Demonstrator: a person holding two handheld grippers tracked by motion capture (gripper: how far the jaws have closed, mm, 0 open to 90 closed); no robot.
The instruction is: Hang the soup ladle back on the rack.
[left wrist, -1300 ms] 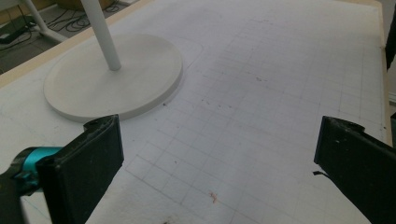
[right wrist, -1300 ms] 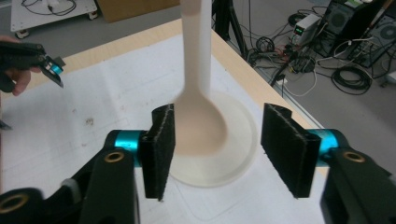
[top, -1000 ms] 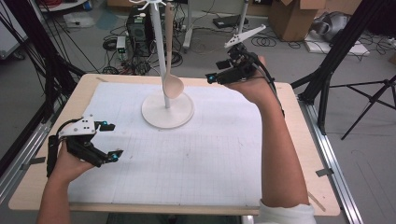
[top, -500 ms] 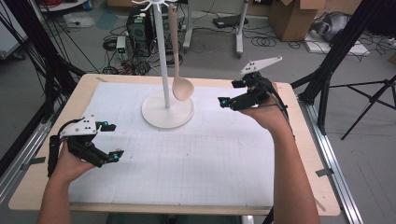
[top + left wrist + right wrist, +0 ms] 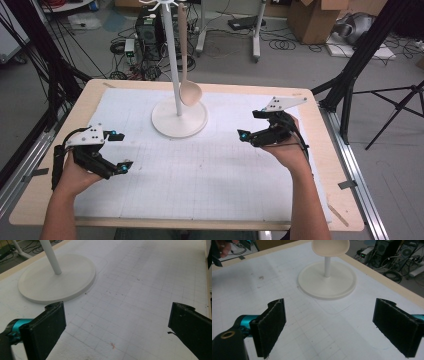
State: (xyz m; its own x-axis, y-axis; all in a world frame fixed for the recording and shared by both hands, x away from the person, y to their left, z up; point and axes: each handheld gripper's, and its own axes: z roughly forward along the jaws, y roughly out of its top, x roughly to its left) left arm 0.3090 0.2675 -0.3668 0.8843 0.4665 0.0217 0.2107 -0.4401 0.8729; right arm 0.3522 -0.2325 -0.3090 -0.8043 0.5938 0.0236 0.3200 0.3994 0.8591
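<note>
Both tongs, left (image 5: 121, 150) and right (image 5: 248, 125), stand released and empty over the bench (image 5: 320, 150).
Spoon (image 5: 189, 90) already hangs on the stand (image 5: 179, 120); right jaws have just been opening; hanging appears complete.

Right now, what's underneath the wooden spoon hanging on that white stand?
Under the wooden spoon is the stand's round white base, resting on the gridded white mat. Nothing lies on the base. The spoon's bowl hides a small part of the base's far edge.

Looking down from above the near tabletop (image 5: 60, 210) edge; riding low, both facing the round white stand base (image 5: 57, 282)
</note>
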